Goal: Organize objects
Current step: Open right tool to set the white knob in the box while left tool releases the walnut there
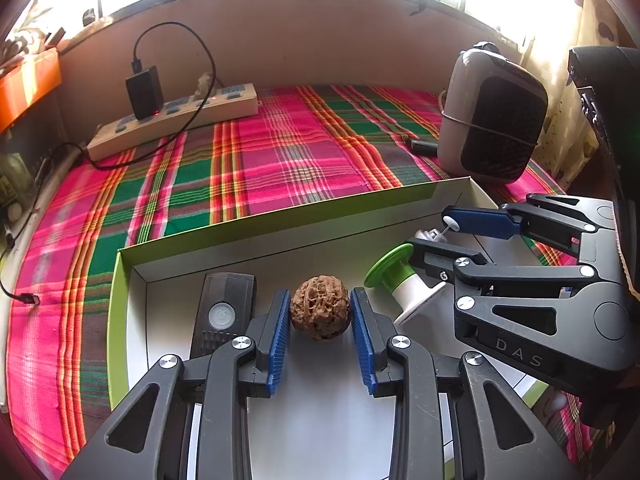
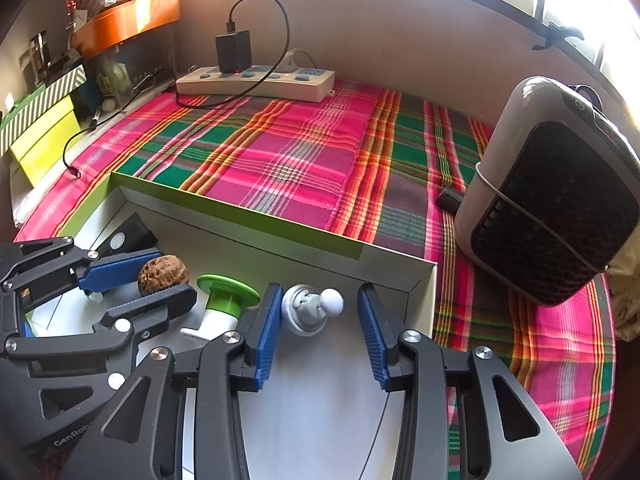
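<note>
On a table draped in a pink and green plaid cloth (image 1: pixel 288 152), a shallow white tray with a lime-green rim (image 1: pixel 280 224) lies close to both cameras, and both handheld grippers reach down into it.

The left gripper (image 1: pixel 320 312) straddles a wrinkled brown walnut (image 1: pixel 320 307) resting on the tray floor. Its blue pads (image 1: pixel 280 320) stand just beside the shell on either side, with thin gaps showing, so the jaws look part open and not pressing. The walnut appears set down rather than held.

The right gripper (image 2: pixel 318 312) is likewise part open around a small grey knob with a white ball tip (image 2: pixel 310 306). The left pad sits close to it; the right pad is clearly apart, so nothing is gripped.

Between these two things lies a green and white spool (image 2: pixel 224 304), and at the tray's left end a black remote with a round button (image 1: pixel 224 312). The items line up side by side, which suggests the tray is the collecting place.

Beyond it stand a power strip (image 1: pixel 176 120) and a grey fan heater (image 1: pixel 492 116), well apart from the tray.
</note>
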The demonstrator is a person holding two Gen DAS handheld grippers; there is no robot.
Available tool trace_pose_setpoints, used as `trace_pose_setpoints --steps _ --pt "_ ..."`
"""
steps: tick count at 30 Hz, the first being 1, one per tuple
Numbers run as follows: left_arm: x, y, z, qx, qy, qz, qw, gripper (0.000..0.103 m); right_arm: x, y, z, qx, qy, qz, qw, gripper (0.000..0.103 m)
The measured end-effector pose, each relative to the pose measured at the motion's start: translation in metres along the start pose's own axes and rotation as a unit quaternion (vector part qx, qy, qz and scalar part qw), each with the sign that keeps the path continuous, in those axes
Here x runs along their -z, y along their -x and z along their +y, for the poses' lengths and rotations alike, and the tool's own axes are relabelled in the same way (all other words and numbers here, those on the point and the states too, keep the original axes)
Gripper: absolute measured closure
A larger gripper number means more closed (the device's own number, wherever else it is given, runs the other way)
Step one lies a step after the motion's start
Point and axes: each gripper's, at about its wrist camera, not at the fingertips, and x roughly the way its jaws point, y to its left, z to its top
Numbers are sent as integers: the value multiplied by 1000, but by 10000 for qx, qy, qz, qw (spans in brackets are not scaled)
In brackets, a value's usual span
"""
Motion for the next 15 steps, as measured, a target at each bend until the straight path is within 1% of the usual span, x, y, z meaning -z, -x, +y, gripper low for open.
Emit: trace_pose_setpoints --steps 4,7,12,15 --pt "0 0 0 -8 -1 -7 10000 70 0 1 1 10 -2 -9 10000 59" --pt "1 2 1 -13 12 -30 10000 69 0 1 1 25 -13 -17 10000 58" --pt "1 8 2 -41 34 -95 9999 66 0 4 1 75 -44 -43 10000 52" --pt "2 12 1 -59 39 -124 9999 66 1 7 0 89 -80 -52 9999 51"
